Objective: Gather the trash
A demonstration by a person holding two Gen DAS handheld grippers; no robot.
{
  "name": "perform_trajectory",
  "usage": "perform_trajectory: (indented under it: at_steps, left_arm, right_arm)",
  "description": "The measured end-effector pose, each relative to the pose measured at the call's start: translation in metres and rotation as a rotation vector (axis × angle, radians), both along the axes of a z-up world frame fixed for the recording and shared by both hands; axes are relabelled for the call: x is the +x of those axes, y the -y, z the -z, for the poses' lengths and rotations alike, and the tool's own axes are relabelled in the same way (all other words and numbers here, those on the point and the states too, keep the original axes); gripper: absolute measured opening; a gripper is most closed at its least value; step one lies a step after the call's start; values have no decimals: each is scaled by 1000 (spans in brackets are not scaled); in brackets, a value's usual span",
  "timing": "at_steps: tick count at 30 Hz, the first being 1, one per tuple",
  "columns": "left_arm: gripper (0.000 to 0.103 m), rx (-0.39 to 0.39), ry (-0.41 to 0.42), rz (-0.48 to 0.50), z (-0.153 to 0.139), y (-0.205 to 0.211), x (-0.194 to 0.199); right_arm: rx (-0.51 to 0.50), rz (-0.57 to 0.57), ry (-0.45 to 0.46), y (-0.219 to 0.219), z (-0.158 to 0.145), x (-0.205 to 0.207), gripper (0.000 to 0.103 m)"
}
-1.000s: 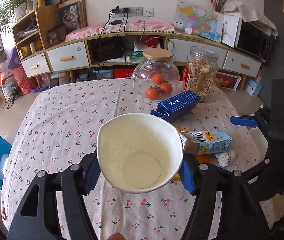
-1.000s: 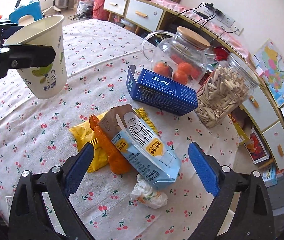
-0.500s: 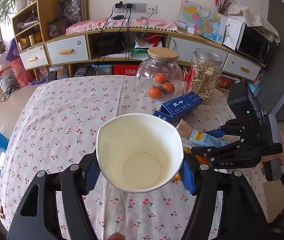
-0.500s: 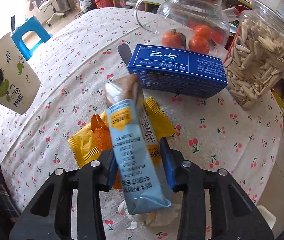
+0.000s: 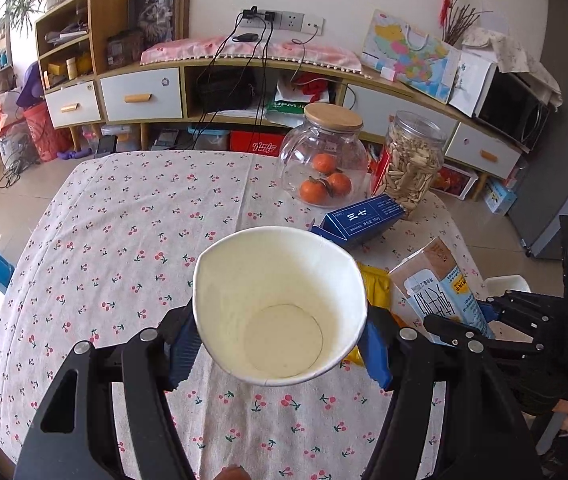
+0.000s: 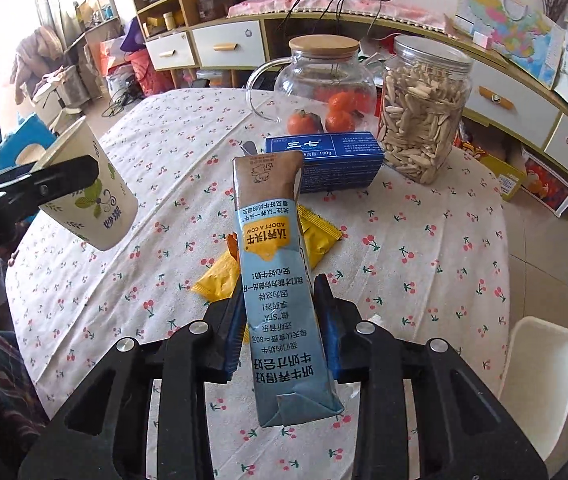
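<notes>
On the left, the left claw (image 5: 279, 344) is part-way open around a white paper cup (image 5: 279, 308), its blue pads pressed on both sides so the rim is pinched out of round; the cup hangs mouth-up and empty above the cherry-print surface (image 5: 123, 240), tilted toward its holder. Move right and the right claw (image 6: 284, 324) has just been closing and now squeezes a flattened blue milk carton (image 6: 279, 280) near its lower end, lifted clear of the yellow wrappers (image 6: 316, 236) lying beneath it. Behind sit a blue box (image 6: 324, 156), a glass jar of oranges (image 6: 324, 80) and a jar of seeds (image 6: 424, 108). The worry, I'd say, is the carton: it looks longer than the cup is deep, so pushed in it may stick out, tip the cup, or slip from its low, narrow grip. Squeezing the cup harder could crumple it. Both claws angle downward over the surface, the right one rolled so the carton stands nearly upright.
</notes>
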State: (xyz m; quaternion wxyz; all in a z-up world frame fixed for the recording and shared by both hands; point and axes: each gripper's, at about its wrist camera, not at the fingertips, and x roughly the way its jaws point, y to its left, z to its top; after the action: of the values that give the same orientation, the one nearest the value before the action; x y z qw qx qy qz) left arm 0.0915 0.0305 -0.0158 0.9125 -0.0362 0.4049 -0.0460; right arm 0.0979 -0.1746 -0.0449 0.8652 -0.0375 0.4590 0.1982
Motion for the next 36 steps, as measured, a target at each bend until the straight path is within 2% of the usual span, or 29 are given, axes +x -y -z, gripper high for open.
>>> perform_trajectory:
  at_steps: [4, 11, 22, 27, 36]
  left_arm:
    - [65, -14, -3, 4, 2, 2, -3]
    - [65, -7, 5, -9, 10, 13, -6]
    - [65, -21, 68, -69, 10, 35, -9]
    - [65, -10, 108, -61, 3, 55, -13]
    - [65, -37, 110, -16, 2, 97, -17]
  right_arm:
    - [60, 99, 44, 9, -5, -12, 31]
    - [38, 213, 108, 22, 9, -8, 31]
    - [26, 298, 206, 36, -6, -17, 31]
    - [25, 341, 244, 53, -14, -22, 31]
    - [42, 433, 280, 93, -26, -29, 29]
